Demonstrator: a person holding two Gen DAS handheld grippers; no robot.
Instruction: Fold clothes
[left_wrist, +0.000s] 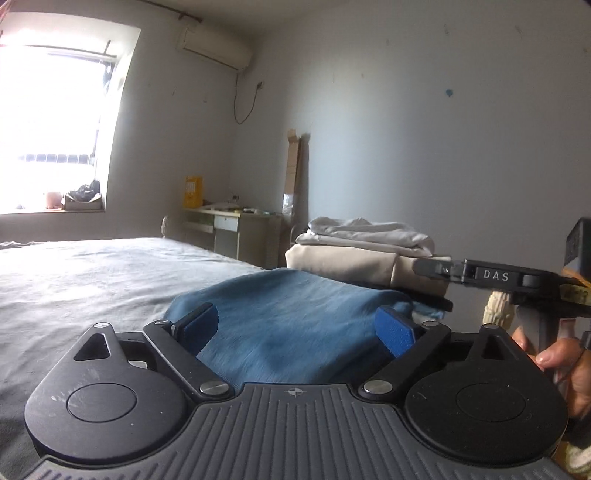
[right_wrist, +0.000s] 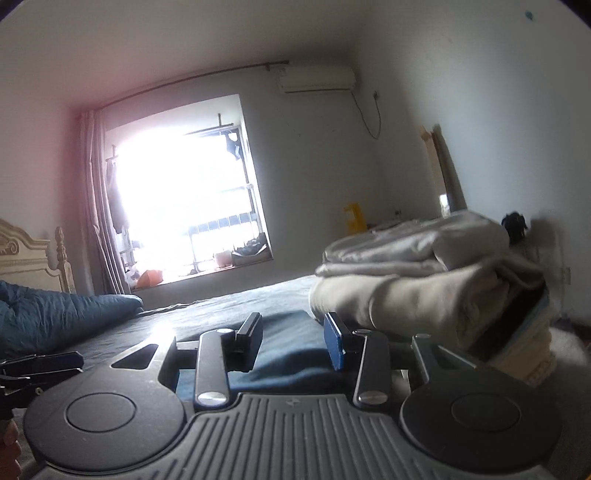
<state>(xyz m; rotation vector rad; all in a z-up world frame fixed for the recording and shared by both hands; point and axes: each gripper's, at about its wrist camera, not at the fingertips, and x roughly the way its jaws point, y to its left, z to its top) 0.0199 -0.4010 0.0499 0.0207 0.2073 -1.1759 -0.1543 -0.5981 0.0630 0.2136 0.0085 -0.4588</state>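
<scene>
1. While both claws hovered low over the bed (left_wrist: 74, 280), a blue garment (left_wrist: 295, 314) lay folded into a compact pad on the grey sheet, near the person and just left of a stack of folded clothes (left_wrist: 369, 254).
2. That stack already held at least two pale pieces, a light grey one on top of a beige one, with darker layers showing beneath at its right end in the right wrist view, so I judged a good part of the folding done.
3. The blue garment looked finished too; what seemed left was to lift it onto or beside the stack, though I could not see whether other clothes waited elsewhere.
4. The left claw (left_wrist: 295, 328) stood wide open, its blue pads either side of the garment's near end and not pressing it.
5. The right claw (right_wrist: 291, 343) stood part open across the same blue cloth (right_wrist: 288, 350); its pads seemed close to the fabric, but I could not tell whether they pinched it.
6. From the left wrist view, the garment's long axis seemed to run from near to far, its rounded far end pointing toward the desk (left_wrist: 236, 229) by the far wall, its right edge just beside the stack's base.
7. A bunched blue quilt (right_wrist: 55, 314) lay far left by the headboard, well apart.
</scene>
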